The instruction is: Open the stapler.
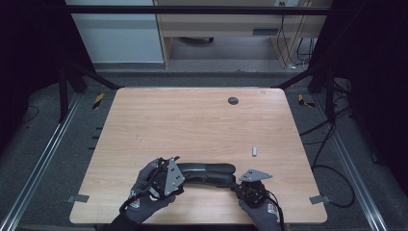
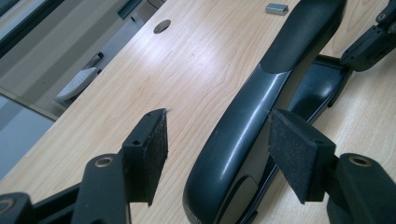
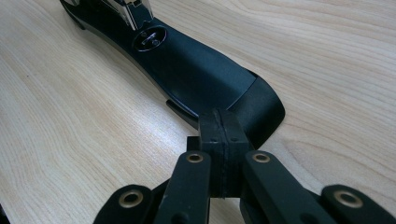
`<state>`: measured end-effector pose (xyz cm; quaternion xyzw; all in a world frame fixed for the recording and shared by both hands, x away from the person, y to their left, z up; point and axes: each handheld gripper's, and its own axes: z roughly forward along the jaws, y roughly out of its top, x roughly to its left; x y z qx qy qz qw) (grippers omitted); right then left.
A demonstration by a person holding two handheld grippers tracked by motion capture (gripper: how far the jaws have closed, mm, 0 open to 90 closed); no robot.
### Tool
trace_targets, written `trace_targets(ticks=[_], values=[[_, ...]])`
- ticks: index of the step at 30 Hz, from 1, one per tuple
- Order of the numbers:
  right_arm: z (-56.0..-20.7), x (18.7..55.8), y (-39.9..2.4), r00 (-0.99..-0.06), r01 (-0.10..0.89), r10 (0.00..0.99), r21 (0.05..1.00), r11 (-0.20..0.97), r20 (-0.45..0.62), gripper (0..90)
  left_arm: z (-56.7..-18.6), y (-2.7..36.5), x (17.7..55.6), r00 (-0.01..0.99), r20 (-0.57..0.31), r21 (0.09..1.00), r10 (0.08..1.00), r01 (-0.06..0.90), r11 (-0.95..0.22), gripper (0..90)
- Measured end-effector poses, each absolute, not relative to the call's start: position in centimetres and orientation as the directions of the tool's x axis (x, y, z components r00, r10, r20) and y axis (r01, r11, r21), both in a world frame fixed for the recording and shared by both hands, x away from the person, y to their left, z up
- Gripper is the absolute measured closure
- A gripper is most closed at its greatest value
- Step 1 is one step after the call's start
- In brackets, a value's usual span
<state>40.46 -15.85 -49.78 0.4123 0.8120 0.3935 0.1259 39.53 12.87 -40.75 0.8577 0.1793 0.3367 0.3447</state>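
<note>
both gloved hands rest low on the wooden table [image 1: 192, 120]; the left gripper [image 2: 219, 154] stands apart around the black plastic stapler [image 1: 207, 173], the right gripper [image 3: 223, 140] is closed together at its end, a small metal block [image 1: 255, 150] lies near.

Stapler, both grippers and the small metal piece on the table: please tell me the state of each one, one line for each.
stapler: lies on the table, top arm lifted off its base.
left gripper: jaws open, one on each side of the stapler's top arm, pads not pressing it.
right gripper: jaws shut together, tips at the end of the stapler's base.
small metal piece: lies loose on the table, apart from the stapler.
</note>
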Motion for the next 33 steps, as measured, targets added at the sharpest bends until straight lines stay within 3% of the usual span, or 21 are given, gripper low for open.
trace_targets(ticks=[13,21,33], values=[[-49.9,40.9,-15.8,-0.622,0.569,0.775,0.745,0.349,0.111,90.0,-40.9,12.5,39.5,0.713,0.458,0.706,0.531,0.071,-0.705,37.1],[-48.7,40.7,-17.4,-0.605,0.532,0.786,0.798,0.282,0.126,90.0,-40.7,11.8,39.4,0.713,0.471,0.701,0.52,0.056,-0.711,36.6],[-47.5,41.1,-20.6,-0.539,0.508,0.839,0.825,0.247,0.08,79.3,-40.7,9.2,39.3,0.72,0.509,0.67,0.472,0.013,-0.742,34.1]])
